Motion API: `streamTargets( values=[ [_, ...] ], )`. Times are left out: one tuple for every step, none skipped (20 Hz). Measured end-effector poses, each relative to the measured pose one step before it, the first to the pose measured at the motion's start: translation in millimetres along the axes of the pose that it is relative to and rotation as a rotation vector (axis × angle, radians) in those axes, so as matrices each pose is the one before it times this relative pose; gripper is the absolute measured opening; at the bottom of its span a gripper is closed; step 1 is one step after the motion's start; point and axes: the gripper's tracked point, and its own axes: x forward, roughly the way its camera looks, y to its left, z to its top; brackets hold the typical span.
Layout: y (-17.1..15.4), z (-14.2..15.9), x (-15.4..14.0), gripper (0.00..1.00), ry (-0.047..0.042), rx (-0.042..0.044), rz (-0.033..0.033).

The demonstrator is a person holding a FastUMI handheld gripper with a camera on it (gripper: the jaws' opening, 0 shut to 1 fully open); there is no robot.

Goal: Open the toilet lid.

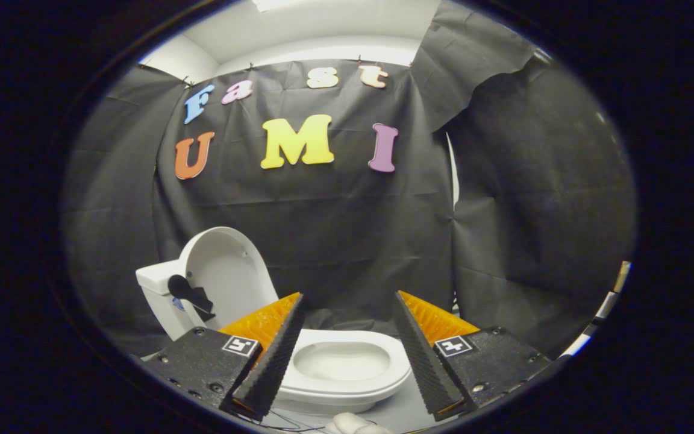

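Toilet lid (226, 271) up – smooth white oval leaning on the tank (157, 283). Gripper (347, 349) spread wide, grasping nothing – ribbed black fingers (275, 361), orange backs, glossy seat (347, 374) and bowl between them

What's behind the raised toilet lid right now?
The white tank stands behind the raised lid, mostly covered by it. A black piece sits on the lid's face. The open fingers frame the bowl, touching nothing.

The toilet (347, 374) stands just ahead of the hand-held gripper (350, 319), its bowl seen between the two spread fingers, its lid (229, 274) raised upright behind the left finger against the tank (157, 283).
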Motion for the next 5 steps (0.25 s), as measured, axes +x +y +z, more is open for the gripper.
streamTargets(
  values=[
    [-8.32,-4.37,-3.19,0.92,0.00058,-0.00288,-0.0058],
    [-6.89,-6.97,-3.12,0.92,0.00865,-0.00148,-0.00323],
    [-4.65,-5.58,-4.42,0.92,0.00381,0.00105,0.00632],
    [-2.86,-5.62,-4.37,0.92,0.00261,0.00454,0.00518],
    [-2.82,-4.67,-2.69,0.92,0.00091,0.00216,0.00496]
  ],
)
